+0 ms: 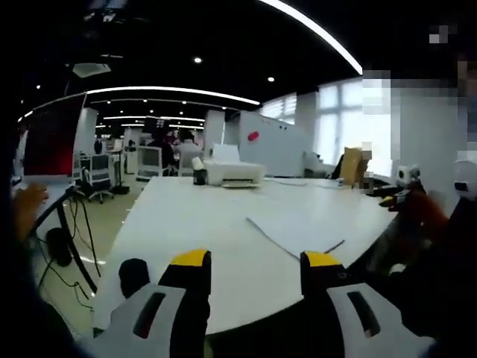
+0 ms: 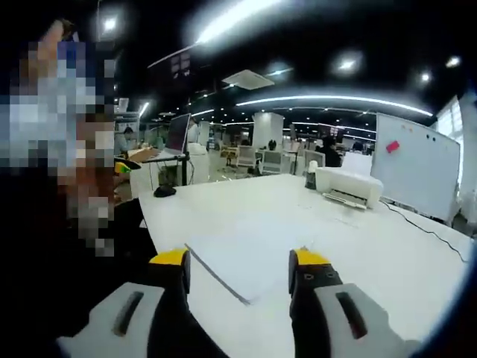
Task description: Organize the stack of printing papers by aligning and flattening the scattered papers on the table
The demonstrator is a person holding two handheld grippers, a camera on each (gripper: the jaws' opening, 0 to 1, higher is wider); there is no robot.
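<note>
Judging the papers (image 2: 246, 261) light, thin, slippery; best nudged at the edges. Lay flat on the desk (image 1: 194, 216) before the printer (image 2: 346, 186). Left gripper (image 1: 257, 262) and right gripper (image 2: 238, 261) gaped wide, empty.

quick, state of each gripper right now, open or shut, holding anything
left gripper: open, holding nothing, above the white table.
right gripper: open, holding nothing, with the paper stack lying between its jaws.
</note>
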